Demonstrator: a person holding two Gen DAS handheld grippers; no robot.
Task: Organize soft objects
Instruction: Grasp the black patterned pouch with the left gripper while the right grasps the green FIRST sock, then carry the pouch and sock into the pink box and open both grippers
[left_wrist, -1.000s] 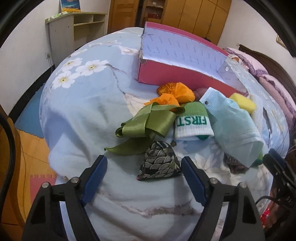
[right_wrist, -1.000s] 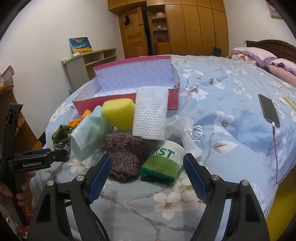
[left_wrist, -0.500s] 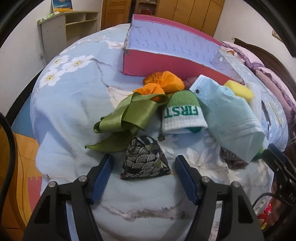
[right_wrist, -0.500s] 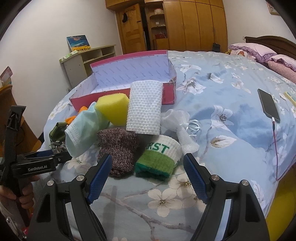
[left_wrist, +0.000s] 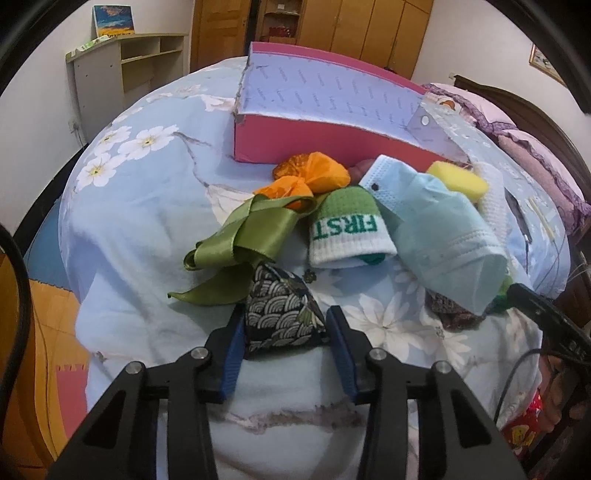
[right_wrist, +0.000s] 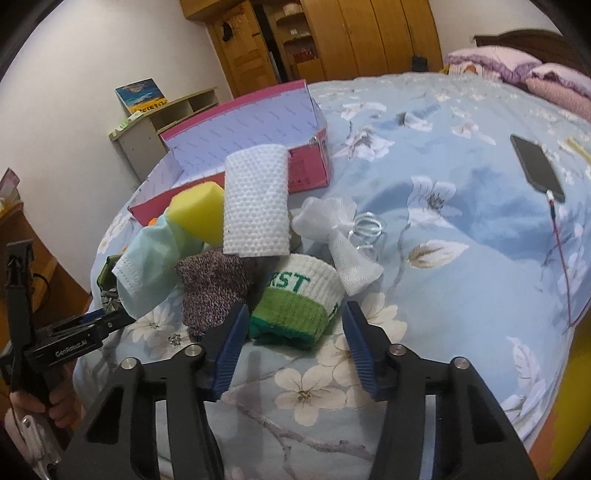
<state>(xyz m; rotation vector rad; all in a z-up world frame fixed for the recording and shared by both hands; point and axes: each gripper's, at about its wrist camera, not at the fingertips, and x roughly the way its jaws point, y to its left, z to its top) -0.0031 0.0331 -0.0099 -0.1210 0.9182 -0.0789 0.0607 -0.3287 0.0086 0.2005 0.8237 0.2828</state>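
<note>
You get soft, even indoor light, faint shadows under the left gripper (left_wrist: 285, 332) and right gripper (right_wrist: 293, 325), slight blur and grain throughout, strong fisheye bending, black corners beyond the fingers, no harsh glare.

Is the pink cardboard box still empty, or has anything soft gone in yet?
Empty as far as shown: the pink cardboard box shows only bare pale lining, and the soft items all lie outside on the floral bedspread. Its near floor is hidden.

From my feed: black pouch (left_wrist: 280, 314) with grey wave pattern, olive-green ribbon (left_wrist: 243, 236) at its 11 o'clock, orange cloth (left_wrist: 314, 173), green-and-white FIRST sock (left_wrist: 345, 229), pale blue mask (left_wrist: 439, 229), yellow sponge (right_wrist: 197, 210), pink box (left_wrist: 295, 147), floral blue bedspread (left_wrist: 140, 206).
</note>
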